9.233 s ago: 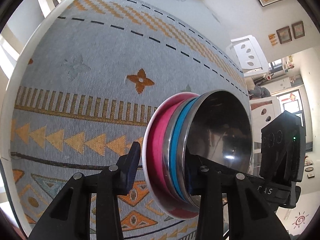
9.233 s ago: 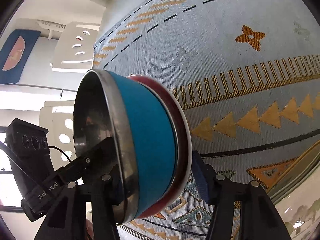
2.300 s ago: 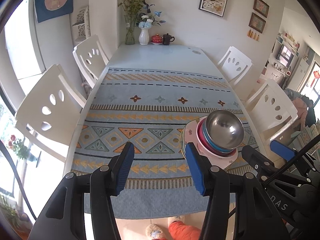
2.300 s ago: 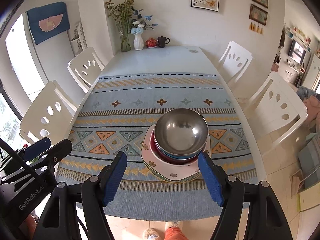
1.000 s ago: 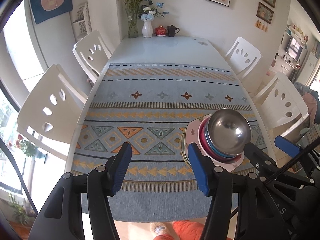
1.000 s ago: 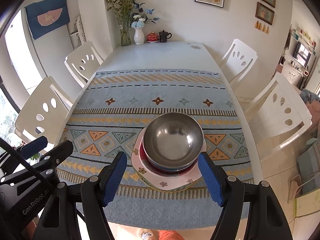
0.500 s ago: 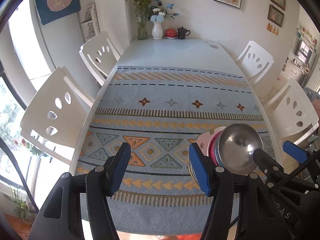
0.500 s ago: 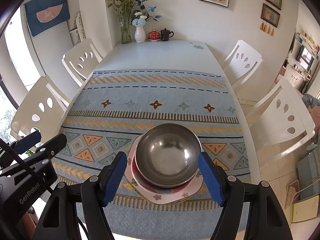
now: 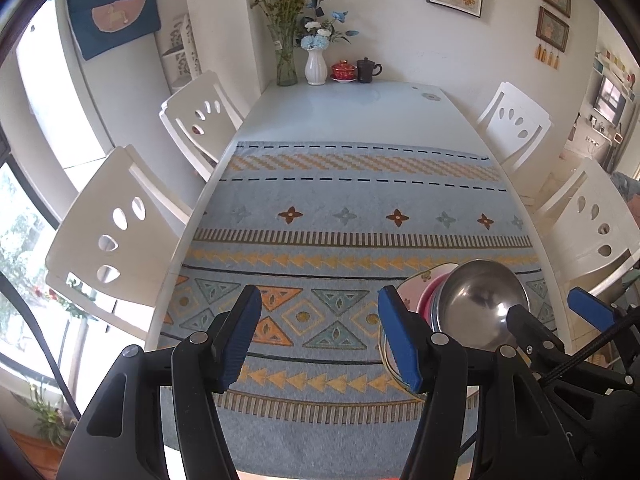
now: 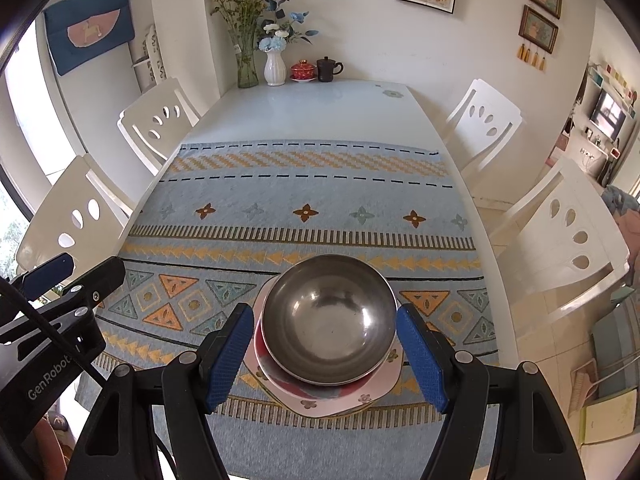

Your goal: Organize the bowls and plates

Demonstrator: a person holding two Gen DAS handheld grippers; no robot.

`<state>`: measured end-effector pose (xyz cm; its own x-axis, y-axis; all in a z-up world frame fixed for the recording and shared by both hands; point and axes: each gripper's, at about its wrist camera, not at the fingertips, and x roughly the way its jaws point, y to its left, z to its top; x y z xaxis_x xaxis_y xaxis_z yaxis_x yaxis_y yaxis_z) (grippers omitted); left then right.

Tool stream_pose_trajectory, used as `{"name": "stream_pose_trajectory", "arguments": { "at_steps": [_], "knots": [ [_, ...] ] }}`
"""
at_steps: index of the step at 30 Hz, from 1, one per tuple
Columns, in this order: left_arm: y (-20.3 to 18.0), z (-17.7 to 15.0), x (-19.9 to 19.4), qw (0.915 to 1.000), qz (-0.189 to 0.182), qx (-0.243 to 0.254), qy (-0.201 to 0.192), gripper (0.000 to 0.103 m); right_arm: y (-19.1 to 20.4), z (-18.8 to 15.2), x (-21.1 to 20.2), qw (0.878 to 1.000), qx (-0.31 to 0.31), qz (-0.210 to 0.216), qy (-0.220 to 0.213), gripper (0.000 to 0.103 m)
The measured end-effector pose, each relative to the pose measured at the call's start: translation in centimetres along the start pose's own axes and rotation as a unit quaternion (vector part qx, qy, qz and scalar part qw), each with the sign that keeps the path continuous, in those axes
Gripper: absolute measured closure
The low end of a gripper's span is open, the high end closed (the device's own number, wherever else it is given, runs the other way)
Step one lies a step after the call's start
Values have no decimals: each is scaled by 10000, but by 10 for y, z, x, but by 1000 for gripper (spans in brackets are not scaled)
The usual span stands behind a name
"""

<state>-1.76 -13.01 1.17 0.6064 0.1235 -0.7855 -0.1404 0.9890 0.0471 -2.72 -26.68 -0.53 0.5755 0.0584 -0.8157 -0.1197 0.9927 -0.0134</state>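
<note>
A steel bowl [image 10: 328, 316] tops a stack with a blue bowl and a red one under it, all on a pink flowered plate [image 10: 320, 400]. The stack stands on the patterned cloth [image 10: 304, 188] near the table's front edge. My right gripper [image 10: 324, 312] hangs open above it, and the bowl shows between the blue pads [image 10: 228, 344] without touching them. My left gripper [image 9: 320, 296] is open and empty over the cloth, left of the steel bowl [image 9: 480, 304] and plate [image 9: 416, 284]. Each view shows the other gripper at its edge [image 9: 552, 312] [image 10: 80, 276].
White chairs [image 10: 484, 120] [image 9: 120, 232] line both long sides of the white table [image 10: 312, 108]. At the far end stand a glass vase, a white vase [image 10: 275, 66], a red lidded cup [image 10: 301, 70] and a dark mug [image 10: 328, 69]. Tiled floor lies to the right.
Both grippers have drifted across the table, still open. The stack now sits lower and larger between the right fingers, and further right in the left wrist view.
</note>
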Motion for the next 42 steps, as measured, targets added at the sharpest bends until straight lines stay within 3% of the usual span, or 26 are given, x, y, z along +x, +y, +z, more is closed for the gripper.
{"name": "stream_pose_trajectory", "arguments": {
  "at_steps": [24, 42],
  "knots": [
    [6, -1, -2, 10000, 21, -16, 26, 42, 3, -4, -2, 10000, 10, -34, 9, 31],
    [13, 3, -7, 9995, 279, -26, -159, 37, 4, -3, -5, 9999, -97, -61, -100, 31]
  ]
}}
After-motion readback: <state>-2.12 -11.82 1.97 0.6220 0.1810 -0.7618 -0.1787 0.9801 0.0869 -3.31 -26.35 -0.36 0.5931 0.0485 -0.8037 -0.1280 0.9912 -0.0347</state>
